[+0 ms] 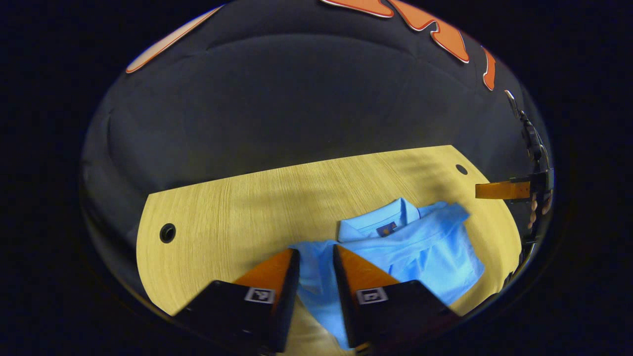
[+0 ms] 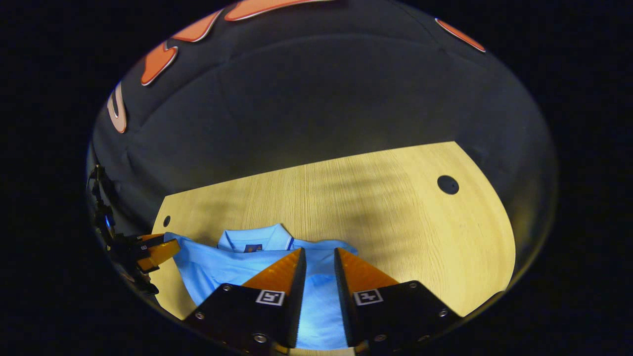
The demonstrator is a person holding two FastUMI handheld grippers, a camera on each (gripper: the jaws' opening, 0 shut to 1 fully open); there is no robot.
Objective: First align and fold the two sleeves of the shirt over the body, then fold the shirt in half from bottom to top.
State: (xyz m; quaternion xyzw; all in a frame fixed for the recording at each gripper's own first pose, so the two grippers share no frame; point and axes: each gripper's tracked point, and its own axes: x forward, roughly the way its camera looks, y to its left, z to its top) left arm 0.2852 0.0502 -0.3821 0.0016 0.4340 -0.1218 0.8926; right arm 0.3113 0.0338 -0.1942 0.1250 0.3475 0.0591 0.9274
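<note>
Left gripper [image 1: 316, 257]: fingers parted by a narrow gap, above shirt, holding nothing.
Right gripper [image 2: 320, 257]: same narrow gap, empty.
Shirt [image 1: 420, 242]: on table [image 1: 237, 212], collar toward wall, sleeves seemingly folded in.
Risk: hem pinch could catch one layer only, skewing the fold.

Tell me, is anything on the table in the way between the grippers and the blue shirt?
No, nothing visible is in the way. The blue shirt lies alone on the wooden table, and the left gripper and right gripper both hang right over it.
</note>
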